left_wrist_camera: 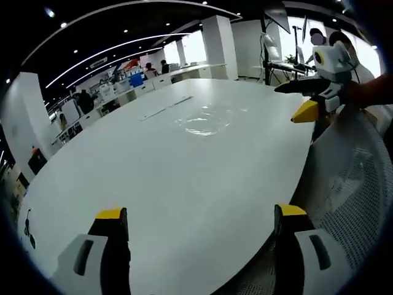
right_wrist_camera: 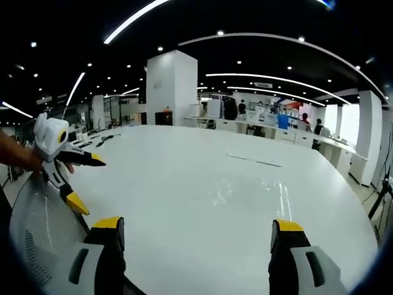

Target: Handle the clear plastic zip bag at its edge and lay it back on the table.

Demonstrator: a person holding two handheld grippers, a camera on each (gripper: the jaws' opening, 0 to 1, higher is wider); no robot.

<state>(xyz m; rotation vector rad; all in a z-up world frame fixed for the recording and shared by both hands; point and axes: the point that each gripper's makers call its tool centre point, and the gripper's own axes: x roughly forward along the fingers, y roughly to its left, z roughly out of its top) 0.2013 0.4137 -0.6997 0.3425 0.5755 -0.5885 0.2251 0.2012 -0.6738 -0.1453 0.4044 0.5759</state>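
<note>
Left gripper (left_wrist_camera: 199, 215) hangs over the near edge of the white table (left_wrist_camera: 159, 160), jaws wide apart, nothing between them. The clear zip bag (left_wrist_camera: 207, 118) lies flat on the table, well beyond those jaws, toward the far side. Right gripper (right_wrist_camera: 196, 224) is spread open over the table too, empty. A mesh chair back (left_wrist_camera: 356, 184) sits just beside the table edge, near the other gripper's yellow tips
</note>
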